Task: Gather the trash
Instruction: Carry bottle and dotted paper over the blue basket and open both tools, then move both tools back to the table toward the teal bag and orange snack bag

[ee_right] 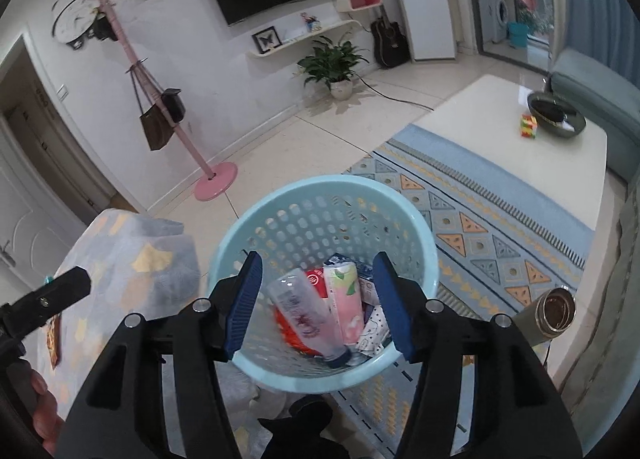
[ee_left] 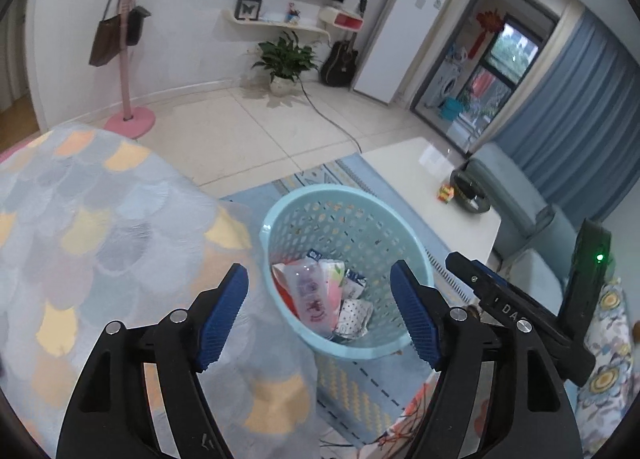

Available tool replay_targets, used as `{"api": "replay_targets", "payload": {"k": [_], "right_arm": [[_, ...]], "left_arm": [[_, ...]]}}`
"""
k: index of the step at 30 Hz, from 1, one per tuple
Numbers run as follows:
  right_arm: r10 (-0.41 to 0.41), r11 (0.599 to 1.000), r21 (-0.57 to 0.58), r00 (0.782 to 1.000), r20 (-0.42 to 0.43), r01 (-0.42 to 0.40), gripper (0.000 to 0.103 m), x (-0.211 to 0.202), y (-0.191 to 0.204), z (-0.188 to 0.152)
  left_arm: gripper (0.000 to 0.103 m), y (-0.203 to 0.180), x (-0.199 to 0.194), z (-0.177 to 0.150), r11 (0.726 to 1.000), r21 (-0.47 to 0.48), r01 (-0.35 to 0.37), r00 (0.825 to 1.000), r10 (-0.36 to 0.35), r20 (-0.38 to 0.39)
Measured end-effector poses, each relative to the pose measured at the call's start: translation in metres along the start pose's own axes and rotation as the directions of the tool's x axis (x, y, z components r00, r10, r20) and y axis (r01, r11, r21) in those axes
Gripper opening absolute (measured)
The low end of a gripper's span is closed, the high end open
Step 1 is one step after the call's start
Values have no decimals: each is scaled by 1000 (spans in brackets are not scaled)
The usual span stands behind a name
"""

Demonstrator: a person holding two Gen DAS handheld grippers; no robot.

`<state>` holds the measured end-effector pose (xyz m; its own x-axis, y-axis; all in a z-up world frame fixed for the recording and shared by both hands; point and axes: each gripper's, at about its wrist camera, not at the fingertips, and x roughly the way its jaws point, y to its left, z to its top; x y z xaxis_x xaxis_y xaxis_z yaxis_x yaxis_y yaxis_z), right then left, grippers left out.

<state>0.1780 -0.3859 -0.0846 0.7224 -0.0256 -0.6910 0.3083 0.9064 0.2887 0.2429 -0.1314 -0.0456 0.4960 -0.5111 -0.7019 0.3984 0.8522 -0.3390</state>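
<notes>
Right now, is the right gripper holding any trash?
No: the right gripper hangs open over the basket, nothing between its jaws, the bottle already lying inside.

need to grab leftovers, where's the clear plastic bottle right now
The clear plastic bottle lies inside the light blue basket on the rug, neck down, beside a pink pouch; in the right wrist view it shows between the open fingers.

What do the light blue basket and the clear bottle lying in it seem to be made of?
Basket: apparently moulded plastic, smooth and slightly glossy, its wall pierced with regular holes. Bottle: probably thin clear plastic, see-through, with a printed label and dark cap.
</notes>
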Motion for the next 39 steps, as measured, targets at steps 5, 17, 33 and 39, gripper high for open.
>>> {"api": "replay_targets", "payload": {"k": [5, 17, 33, 39], "right_arm": [[40, 996, -81, 999, 31, -38, 59, -20, 39, 0], [225, 906, -370, 974, 12, -205, 69, -49, 189, -32], [296, 719, -542, 897, -328, -435, 72, 3, 408, -135], [247, 755, -502, 892, -379, -422, 77, 35, 437, -156]], "left_arm": [[72, 20, -40, -2, 999, -45, -1, 998, 4, 64], [78, 127, -153, -14, 951, -249, -182, 949, 236, 209], [78, 285, -252, -69, 799, -488, -351, 860, 481, 169], [78, 310, -255, -80, 779, -512, -363, 858, 493, 142]]}}
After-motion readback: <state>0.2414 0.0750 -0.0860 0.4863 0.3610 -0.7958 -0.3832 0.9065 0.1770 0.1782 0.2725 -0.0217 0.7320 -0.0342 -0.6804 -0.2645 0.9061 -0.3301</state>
